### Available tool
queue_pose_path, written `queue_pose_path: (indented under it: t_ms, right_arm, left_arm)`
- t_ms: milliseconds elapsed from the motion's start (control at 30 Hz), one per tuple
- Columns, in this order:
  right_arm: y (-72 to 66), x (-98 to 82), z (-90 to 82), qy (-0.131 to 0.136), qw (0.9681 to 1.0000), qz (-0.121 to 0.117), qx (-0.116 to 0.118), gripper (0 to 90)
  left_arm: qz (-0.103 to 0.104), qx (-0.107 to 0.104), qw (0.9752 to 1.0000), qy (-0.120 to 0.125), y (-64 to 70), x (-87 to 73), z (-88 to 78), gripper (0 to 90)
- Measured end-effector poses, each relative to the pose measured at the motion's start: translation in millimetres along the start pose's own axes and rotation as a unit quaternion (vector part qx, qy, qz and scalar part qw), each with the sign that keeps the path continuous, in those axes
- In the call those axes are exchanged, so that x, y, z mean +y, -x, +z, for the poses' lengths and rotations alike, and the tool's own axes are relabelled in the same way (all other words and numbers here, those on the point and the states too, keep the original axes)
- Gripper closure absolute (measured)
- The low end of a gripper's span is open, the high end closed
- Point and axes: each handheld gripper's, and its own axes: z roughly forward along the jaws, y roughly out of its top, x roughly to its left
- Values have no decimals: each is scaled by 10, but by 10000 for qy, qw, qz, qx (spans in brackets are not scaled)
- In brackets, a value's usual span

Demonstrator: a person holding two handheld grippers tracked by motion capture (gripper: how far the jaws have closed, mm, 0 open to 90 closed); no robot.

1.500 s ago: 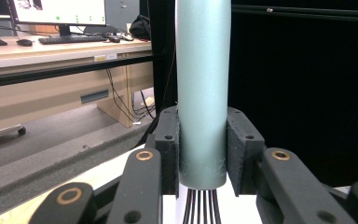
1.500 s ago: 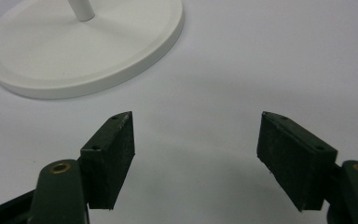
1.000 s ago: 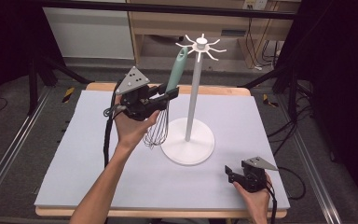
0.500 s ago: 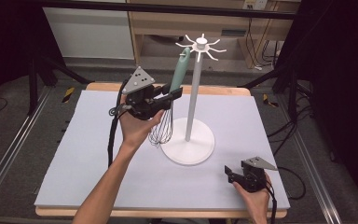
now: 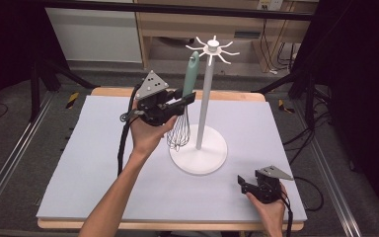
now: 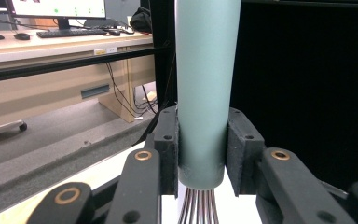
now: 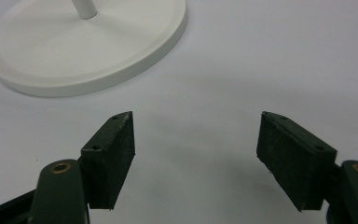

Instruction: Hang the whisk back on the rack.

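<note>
Left gripper [image 5: 180,101] clamps whisk [image 5: 183,103] by its teal handle, held upright above table [image 5: 79,173], wire head just beside white hook stand [image 5: 205,118], near its round base. Right gripper [image 5: 244,183] rests near table's front right corner, jaws apart with nothing between them.
</note>
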Motion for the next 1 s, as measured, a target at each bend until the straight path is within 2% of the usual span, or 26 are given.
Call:
queue_pose_path:
  t_ms: [567,767,1000]
  right_arm:
    - [1,-2,-1,-10,10000,35,4,275]
    - [-2,-4,-3,-17,10000,29,-3,274]
    - [2,-5,-2,-10,10000,56,-1,274]
  left_arm:
    - [-34,46,10000,19,-30,-18,67,657]
    - [-14,42,10000,-70,-43,-38,23,625]
    - [-35,92,9999,-139,-89,-153,-126,574]
